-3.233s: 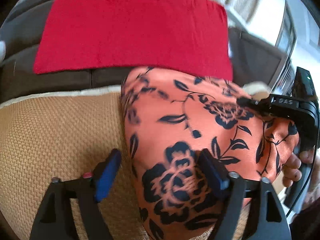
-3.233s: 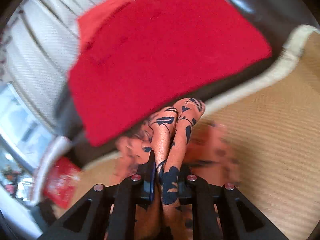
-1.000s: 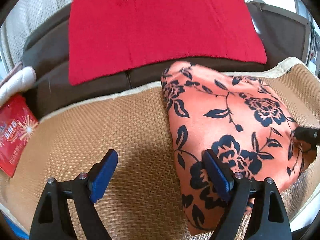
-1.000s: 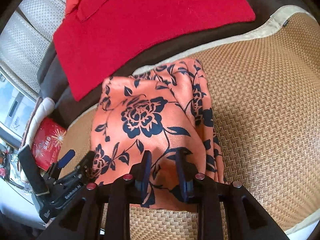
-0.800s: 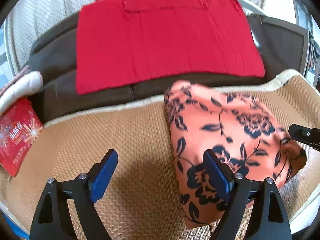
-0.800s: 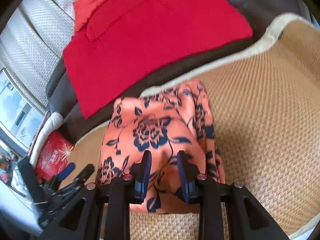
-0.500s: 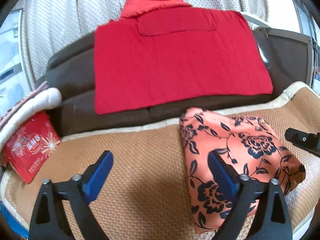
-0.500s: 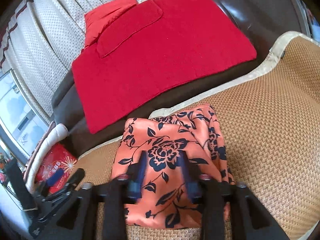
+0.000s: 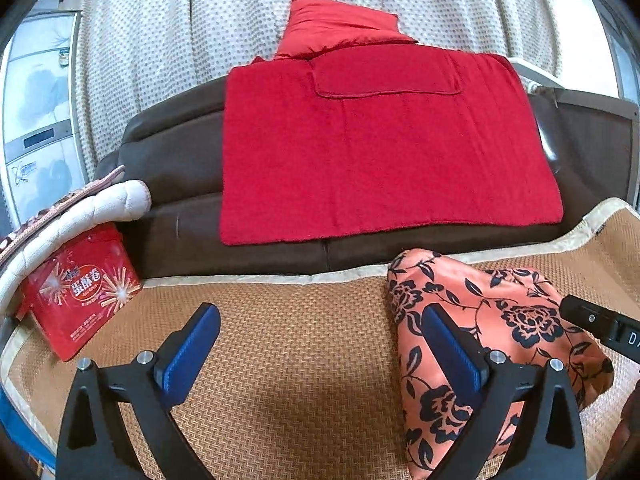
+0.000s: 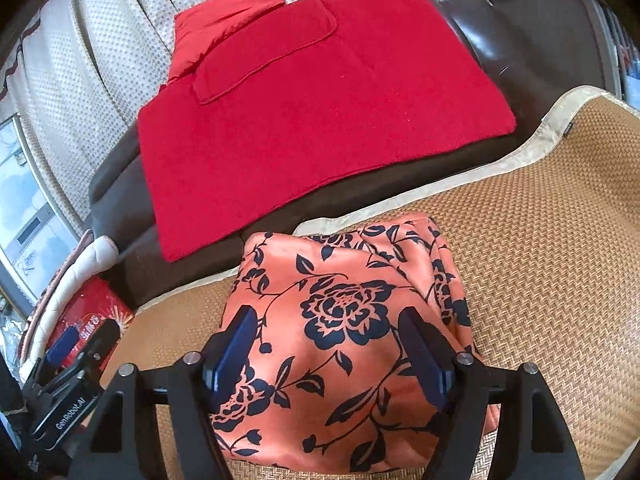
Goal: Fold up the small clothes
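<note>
— Since you ask about the room, what's largest?
— A dotted curtain, then the brown sofa under a red blanket, then the woven mat.
— And the garment?
— The floral cloth lies folded on the mat; my left fingers are spread empty beside it, my right fingers opening over it, released.

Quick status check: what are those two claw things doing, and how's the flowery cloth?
Left gripper jaws open, empty. Right gripper jaws opening, clear above the orange floral garment, which lies folded on the woven mat. Nothing in the way.
</note>
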A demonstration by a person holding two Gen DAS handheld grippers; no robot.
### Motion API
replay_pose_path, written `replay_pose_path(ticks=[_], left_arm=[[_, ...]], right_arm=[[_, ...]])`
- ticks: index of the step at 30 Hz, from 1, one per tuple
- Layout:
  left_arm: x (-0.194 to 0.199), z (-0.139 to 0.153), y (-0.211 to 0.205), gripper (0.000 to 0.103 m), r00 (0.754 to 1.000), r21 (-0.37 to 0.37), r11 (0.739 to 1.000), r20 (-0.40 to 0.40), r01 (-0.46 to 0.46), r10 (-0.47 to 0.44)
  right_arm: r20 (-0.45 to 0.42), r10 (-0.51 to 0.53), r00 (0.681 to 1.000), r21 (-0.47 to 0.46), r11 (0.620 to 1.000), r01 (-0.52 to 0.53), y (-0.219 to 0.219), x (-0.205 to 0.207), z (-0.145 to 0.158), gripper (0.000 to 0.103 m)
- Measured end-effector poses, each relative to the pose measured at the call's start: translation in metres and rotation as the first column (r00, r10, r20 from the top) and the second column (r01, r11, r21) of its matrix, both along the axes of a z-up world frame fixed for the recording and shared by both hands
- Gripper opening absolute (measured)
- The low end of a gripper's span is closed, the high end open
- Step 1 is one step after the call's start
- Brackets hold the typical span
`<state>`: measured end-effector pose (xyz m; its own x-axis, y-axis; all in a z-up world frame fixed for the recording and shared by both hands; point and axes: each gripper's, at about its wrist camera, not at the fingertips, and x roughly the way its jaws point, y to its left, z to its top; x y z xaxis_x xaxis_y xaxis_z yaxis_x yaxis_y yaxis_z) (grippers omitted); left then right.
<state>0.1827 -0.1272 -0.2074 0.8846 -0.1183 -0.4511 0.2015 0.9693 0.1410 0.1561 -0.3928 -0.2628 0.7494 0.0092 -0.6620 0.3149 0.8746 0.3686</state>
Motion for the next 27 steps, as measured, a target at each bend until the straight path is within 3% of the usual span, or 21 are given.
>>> replay_pose_path(ticks=[9,21,27], left_arm=[[0.005,-0.011,-0.015,0.100,0.999,0.031,0.999,-0.027,0.025,-0.024],[0.006,-0.020,-0.032,0.100,0.996,0.044,0.997,-0.059,0.069,-0.066],[0.016,-0.033,-0.038,0.100,0.986,0.041,0.995,-0.146,0.091,-0.084]], right_arm=[[-0.011,-0.034,0.999,-0.052,0.998,0.033,-0.004,0.001,-0.004,0.077],[0.015,-0.062,0.998,-0.037,0.997,0.063,-0.016,-0.005,-0.001,0.077],[0.012,-0.078,0.997,-0.014,0.997,0.079,-0.023,-0.008,-0.002,0.077]])
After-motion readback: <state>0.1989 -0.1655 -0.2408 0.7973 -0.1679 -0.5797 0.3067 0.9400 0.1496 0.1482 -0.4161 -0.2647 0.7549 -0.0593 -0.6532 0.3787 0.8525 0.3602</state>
